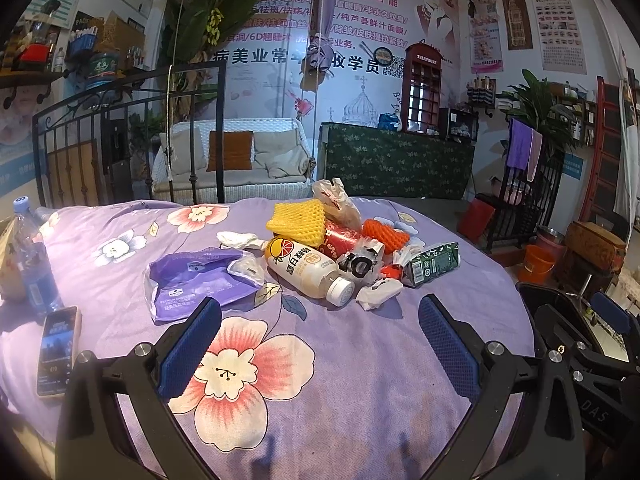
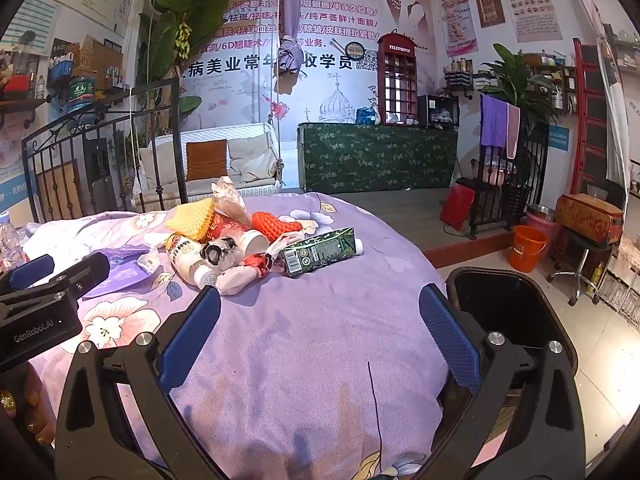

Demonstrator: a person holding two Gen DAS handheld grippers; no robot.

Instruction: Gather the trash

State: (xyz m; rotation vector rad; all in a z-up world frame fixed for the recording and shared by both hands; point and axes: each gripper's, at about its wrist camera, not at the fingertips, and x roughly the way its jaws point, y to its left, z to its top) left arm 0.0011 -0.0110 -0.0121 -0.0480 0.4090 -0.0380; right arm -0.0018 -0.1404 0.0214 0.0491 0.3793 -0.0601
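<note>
— Claws first: where do they stand?
— Left claw (image 1: 320,344) and right claw (image 2: 320,344) both hang spread wide and empty above the purple floral bedspread (image 1: 340,392), gripping nothing. A black bin (image 2: 508,312) sits just beside the bed's right edge, under the right claw.

— And the trash?
— Farther up the bed: a purple wrapper (image 1: 200,280) lies flat, beside a heap where a white drink bottle (image 1: 308,272) lies on its side against crumpled paper (image 1: 378,291), a green carton (image 1: 432,266), and yellow (image 1: 296,220) and orange foam nets (image 1: 384,232).

— Anything else?
— A phone (image 1: 58,350) and blue water bottle (image 1: 34,264) at the left edge.
</note>
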